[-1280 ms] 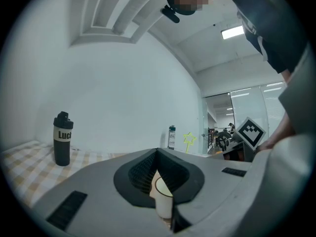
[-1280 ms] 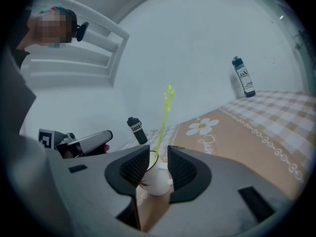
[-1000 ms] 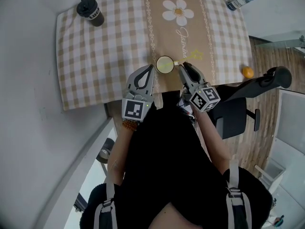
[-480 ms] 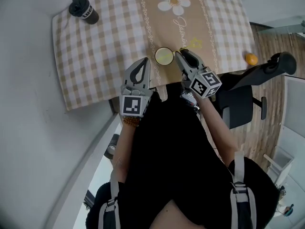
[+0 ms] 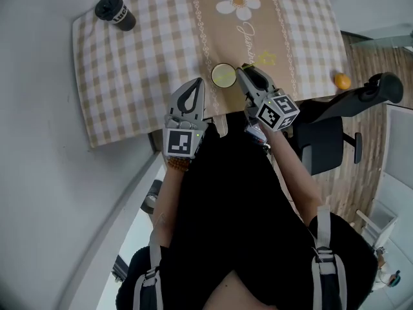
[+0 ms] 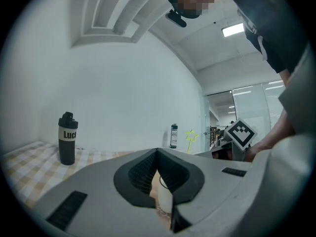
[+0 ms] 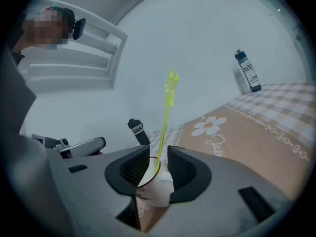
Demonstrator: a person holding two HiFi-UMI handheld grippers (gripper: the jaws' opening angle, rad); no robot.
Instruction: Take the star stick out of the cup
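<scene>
Glossy white cup (image 7: pixel 157 191), matt woven tablecloth (image 5: pixel 129 63)

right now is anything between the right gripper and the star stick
Nothing visible does. In the right gripper view the star stick rises from the cup and shows in the gap between the open jaws of the right gripper, with nothing in front of it.
</scene>
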